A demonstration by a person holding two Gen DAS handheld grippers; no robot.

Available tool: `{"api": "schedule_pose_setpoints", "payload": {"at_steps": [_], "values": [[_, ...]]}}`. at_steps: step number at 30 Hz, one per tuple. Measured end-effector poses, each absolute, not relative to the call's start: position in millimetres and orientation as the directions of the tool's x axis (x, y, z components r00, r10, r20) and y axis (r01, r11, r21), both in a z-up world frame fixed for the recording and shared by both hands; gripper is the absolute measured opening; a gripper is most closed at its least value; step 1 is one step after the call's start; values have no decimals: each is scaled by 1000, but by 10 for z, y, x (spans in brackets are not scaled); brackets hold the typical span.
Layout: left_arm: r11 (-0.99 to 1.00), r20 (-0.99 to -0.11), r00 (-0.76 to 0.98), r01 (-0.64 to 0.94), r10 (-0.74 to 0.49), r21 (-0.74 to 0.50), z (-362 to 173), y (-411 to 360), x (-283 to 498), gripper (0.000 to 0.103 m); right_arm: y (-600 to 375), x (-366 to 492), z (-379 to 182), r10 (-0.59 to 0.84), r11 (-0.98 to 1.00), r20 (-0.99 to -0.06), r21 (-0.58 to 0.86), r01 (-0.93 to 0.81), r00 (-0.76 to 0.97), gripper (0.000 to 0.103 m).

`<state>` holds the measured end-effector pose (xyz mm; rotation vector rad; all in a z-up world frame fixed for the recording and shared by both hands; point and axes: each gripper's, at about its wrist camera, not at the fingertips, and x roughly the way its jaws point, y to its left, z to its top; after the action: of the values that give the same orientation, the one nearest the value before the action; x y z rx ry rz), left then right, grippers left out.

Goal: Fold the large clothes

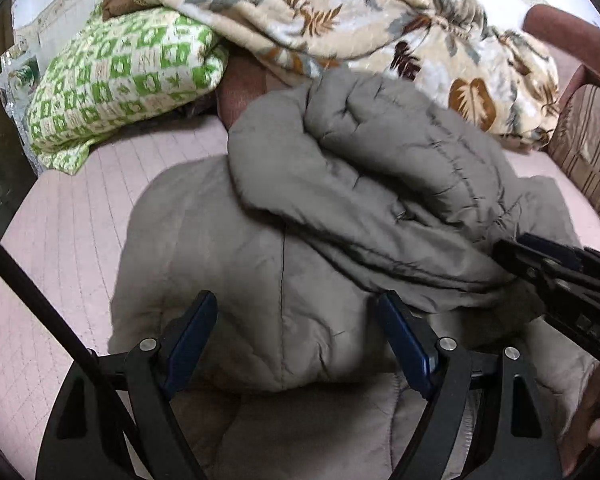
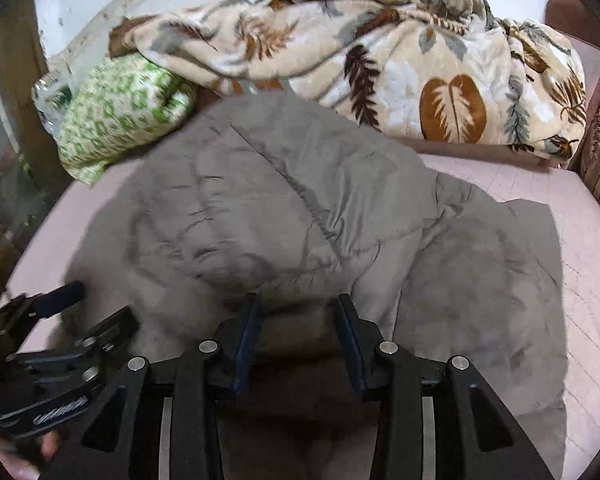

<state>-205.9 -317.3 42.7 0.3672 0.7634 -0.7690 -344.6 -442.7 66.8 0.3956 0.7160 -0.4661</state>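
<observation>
We hold both grippers over the grey padded coat (image 1: 300,216) lying on the pink bed (image 1: 60,240), its length running away from us. Left gripper (image 1: 296,328) and right gripper (image 2: 296,320) gape unclenched above its near edge.

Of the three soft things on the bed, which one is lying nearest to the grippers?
The grey padded jacket: it lies directly under both grippers, while the green checked bundle and leaf-print blanket sit behind it.
</observation>
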Motion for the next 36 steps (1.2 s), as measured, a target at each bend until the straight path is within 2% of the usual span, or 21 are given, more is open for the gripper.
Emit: {"api": "schedule_pose_setpoints", "payload": {"at_steps": [4, 10, 16, 19, 23, 28, 31, 36], "values": [[669, -709, 496, 742, -502, 46, 563, -3098, -2175, 82, -4252, -3771, 826, -233, 827, -696, 226, 515, 679, 43], [669, -701, 516, 740, -493, 74, 662, -2938, -2368, 82, -3941, -4351, 929, -220, 817, -726, 227, 529, 651, 49], [668, -738, 454, 744, -499, 5, 638, -2628, -2557, 82, -3660, -4944, 927, -225, 802, -742, 226, 553, 631, 50], [671, -749, 450, 741, -487, 9, 576, -2435, -2735, 82, -3519, -5217, 853, -215, 789, -751, 244, 564, 625, 54], [680, -757, 476, 731, -447, 57, 441, -2117, -3060, 82, -3311, -5497, 645, -173, 778, -765, 280, 563, 621, 55], [701, -798, 440, 713, -412, 31, 203, -1737, -3390, 82, -3113, -5685, 399, -153, 766, -775, 299, 569, 613, 55], [723, -808, 441, 690, -390, 28, 64, -1540, -3564, 82, -2969, -5786, 242, -177, 767, -774, 280, 578, 609, 55], [735, -783, 499, 673, -372, 80, 3, -1363, -3804, 83, -2751, -5889, 86, -264, 785, -749, 199, 587, 607, 65]]}}
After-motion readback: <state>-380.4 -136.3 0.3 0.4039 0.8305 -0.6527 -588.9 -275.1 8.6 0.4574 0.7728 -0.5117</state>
